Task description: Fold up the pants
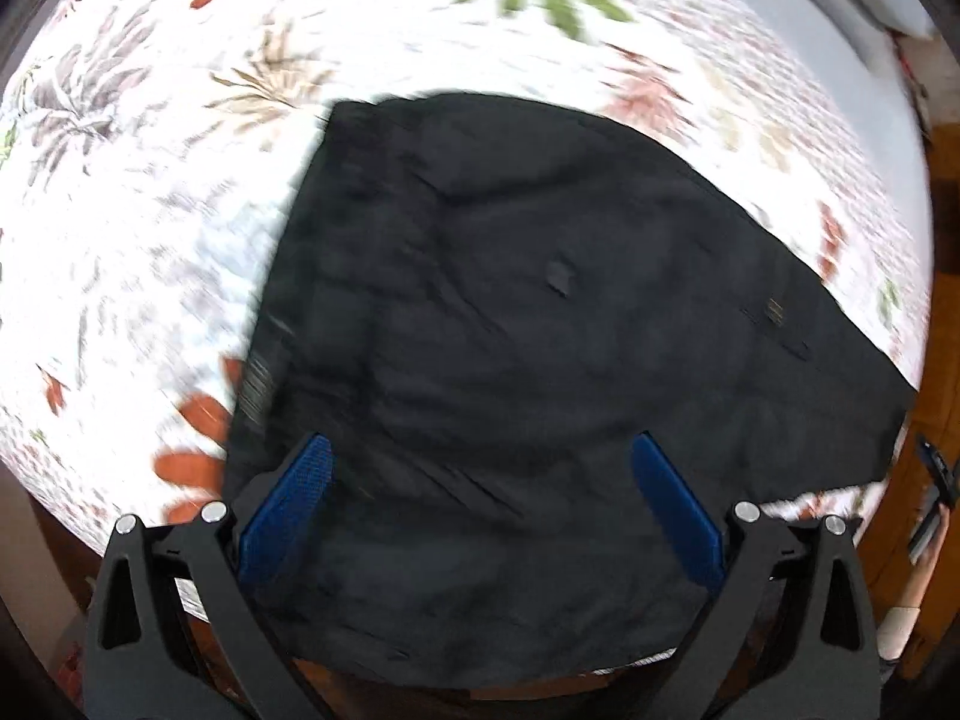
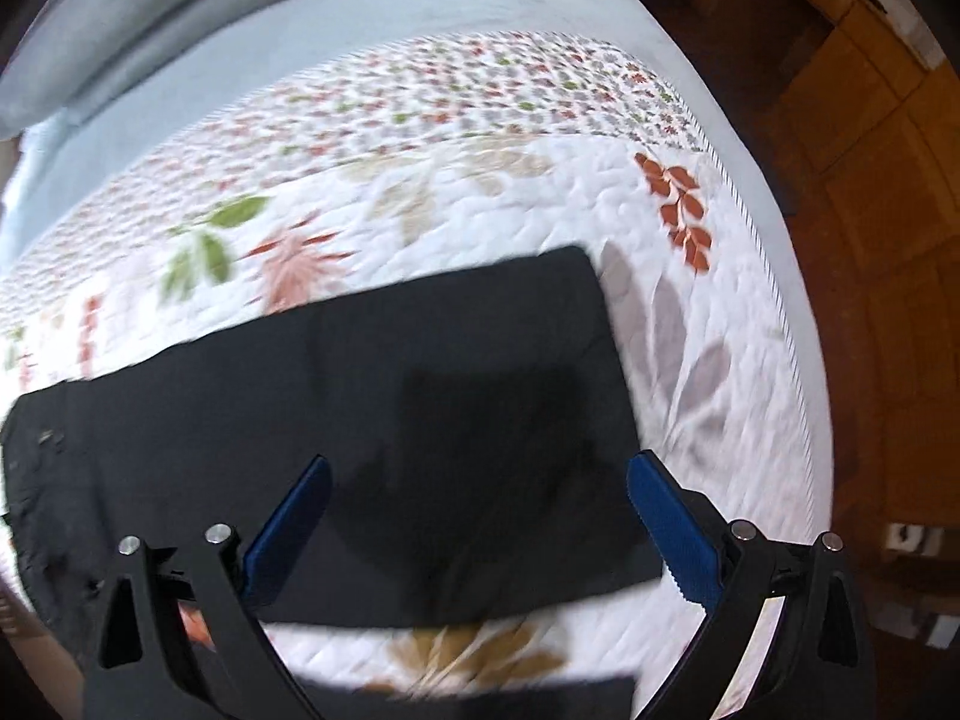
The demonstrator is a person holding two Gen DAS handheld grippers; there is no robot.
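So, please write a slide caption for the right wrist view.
Open right gripper above black pants lying on a floral quilt.

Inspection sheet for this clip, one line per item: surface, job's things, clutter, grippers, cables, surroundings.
Surface: floral quilt on a bed.
Job's things: black pants lying spread on the quilt, images blurred.
Clutter: nothing seen.
Grippers: left gripper open above the pants; right gripper open above the pants; neither holds anything.
Cables: nothing seen.
Surroundings: grey pillow at the bed's far end; wooden floor beside it.
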